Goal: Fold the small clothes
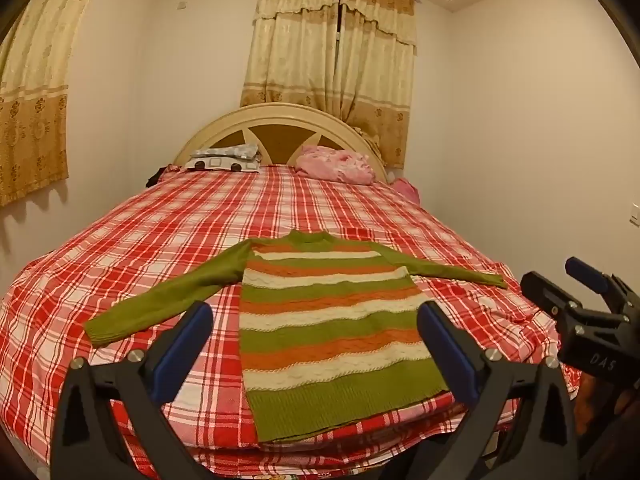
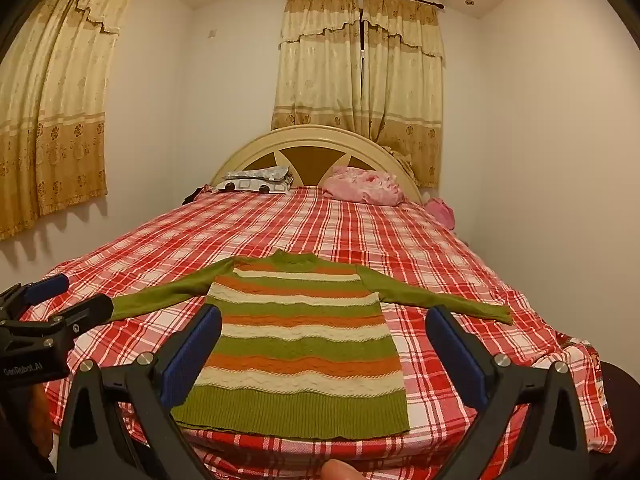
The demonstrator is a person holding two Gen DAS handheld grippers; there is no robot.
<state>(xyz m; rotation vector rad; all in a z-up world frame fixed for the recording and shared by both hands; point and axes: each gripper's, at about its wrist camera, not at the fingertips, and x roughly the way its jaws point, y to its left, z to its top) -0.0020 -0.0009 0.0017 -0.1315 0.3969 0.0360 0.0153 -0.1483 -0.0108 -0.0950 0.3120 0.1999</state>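
Observation:
A small knit sweater (image 1: 332,320) (image 2: 304,344), striped green, orange and cream with plain green sleeves, lies flat on the red plaid bed (image 1: 200,216) (image 2: 420,240), hem toward me and both sleeves spread out sideways. My left gripper (image 1: 316,320) hovers above the hem end, open, its blue pads wide apart with nothing between them. My right gripper (image 2: 324,328) hangs open the same way over the sweater's lower body. Each gripper also shows in the other's view: the right gripper (image 1: 576,280) at the right edge, the left gripper (image 2: 68,296) at the left edge.
At the cream headboard (image 1: 280,116) lie a patterned grey pillow (image 1: 224,158) and a pink bundle (image 1: 340,164). Curtains (image 2: 360,64) hang behind and at the left wall. A wall stands close along the bed's right side. A fingertip (image 2: 340,470) shows at the bottom edge.

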